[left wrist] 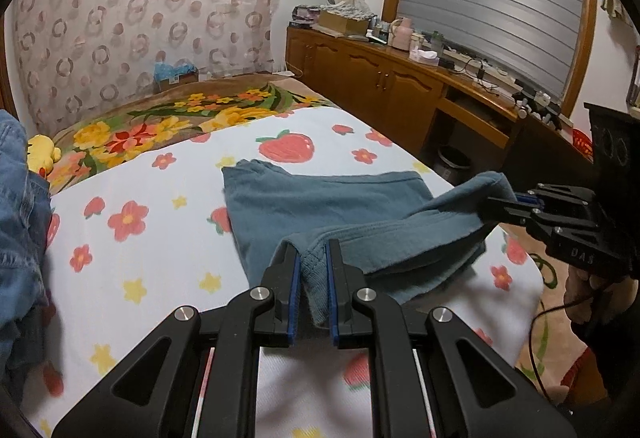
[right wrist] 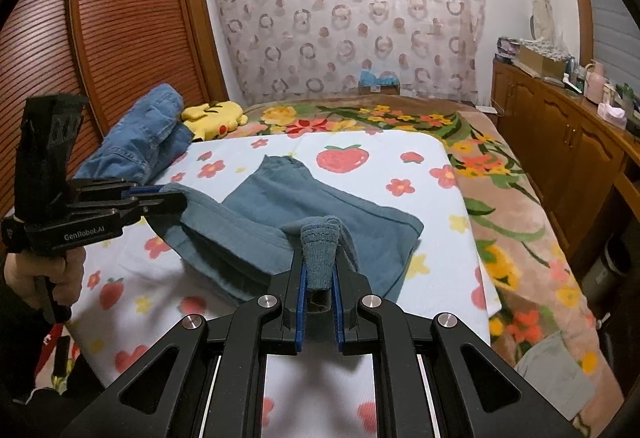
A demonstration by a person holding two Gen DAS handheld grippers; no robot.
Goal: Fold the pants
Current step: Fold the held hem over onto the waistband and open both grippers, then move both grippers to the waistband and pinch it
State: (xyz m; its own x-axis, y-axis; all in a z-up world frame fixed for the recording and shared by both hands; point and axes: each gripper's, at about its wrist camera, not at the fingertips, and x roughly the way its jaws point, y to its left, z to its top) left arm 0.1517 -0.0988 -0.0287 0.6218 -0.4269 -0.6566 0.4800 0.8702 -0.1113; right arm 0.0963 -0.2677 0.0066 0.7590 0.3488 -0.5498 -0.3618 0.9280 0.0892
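Pants (left wrist: 320, 202) lie ahead on my bed (left wrist: 160, 278), near end lifted. Left gripper (left wrist: 313, 258) clamps one ribbed cuff; right gripper (right wrist: 320, 270) clamps the other, both held level, side by side.

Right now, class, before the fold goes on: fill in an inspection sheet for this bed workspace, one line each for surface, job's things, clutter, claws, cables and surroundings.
Surface: bed with white strawberry sheet over a floral blanket.
Job's things: teal pants partly folded, near end lifted off the sheet.
Clutter: denim garment and yellow plush toy at the bed's far left.
Claws: left claw shut on a ribbed cuff; right claw shut on the other cuff.
Cables: black cable hanging below the right claw.
Surroundings: wooden cabinet with small items on top, circle-pattern curtain, slatted wardrobe door.
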